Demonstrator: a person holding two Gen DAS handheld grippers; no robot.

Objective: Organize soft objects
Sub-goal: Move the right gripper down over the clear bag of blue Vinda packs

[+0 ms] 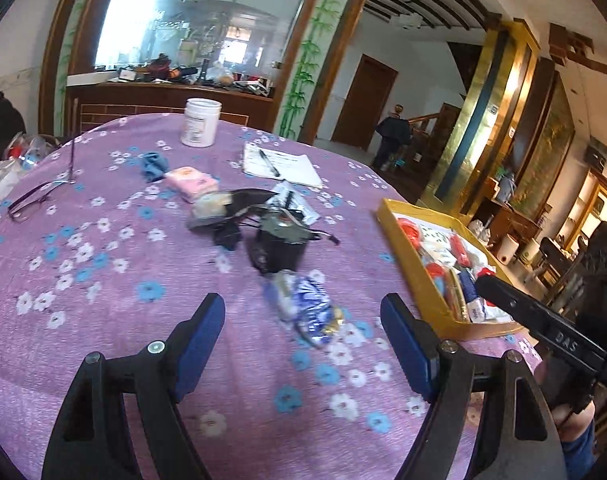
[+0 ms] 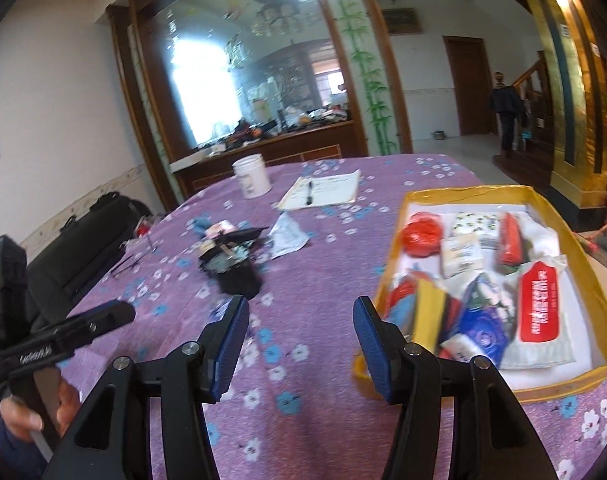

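Note:
My left gripper (image 1: 302, 316) is open and empty above the purple flowered tablecloth (image 1: 103, 280). A blue and white crumpled packet (image 1: 303, 304) lies between and just beyond its fingertips. Farther off lie a black pouch (image 1: 277, 252), a pink packet (image 1: 189, 180) and a blue cloth (image 1: 153, 166). My right gripper (image 2: 301, 320) is open and empty, next to the near left corner of the yellow tray (image 2: 463, 191). The tray holds several soft packets, among them a red and white one (image 2: 539, 304). The tray also shows in the left wrist view (image 1: 407, 256).
A white jar (image 1: 200, 122), a notepad with a pen (image 1: 281, 164) and glasses (image 1: 31, 198) lie on the table. A silvery packet (image 2: 287, 234) lies mid-table. A black bag (image 2: 91, 236) sits left of the table. A person (image 2: 505, 116) stands at the far doorway.

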